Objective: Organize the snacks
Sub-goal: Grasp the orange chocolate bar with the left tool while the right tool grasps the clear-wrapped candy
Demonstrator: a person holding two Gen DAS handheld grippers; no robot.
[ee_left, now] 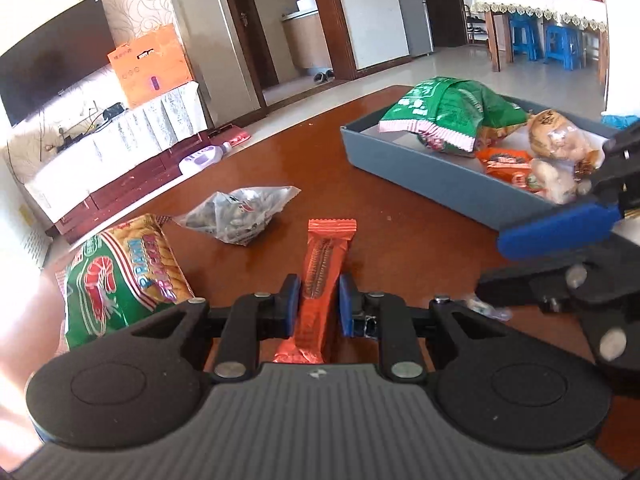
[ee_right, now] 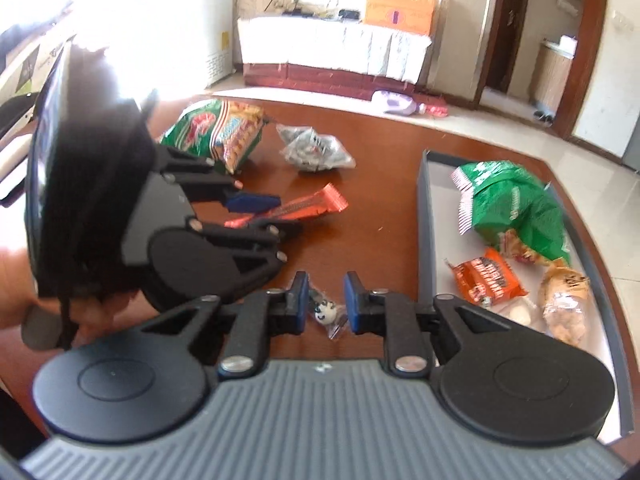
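Surface: brown table (ee_left: 360,184) in a living room.
Left gripper (ee_left: 319,300): jaws narrowed onto the orange bar (ee_left: 322,272), pads against its sides.
Right gripper (ee_right: 326,300): jaws nearly together on a small candy (ee_right: 326,312).
Tray (ee_left: 420,168): right of the bar, holding a green bag (ee_left: 448,108) and small packets.
Loose: prawn crackers (ee_left: 120,276) and a clear bag (ee_left: 240,216), left on the table.
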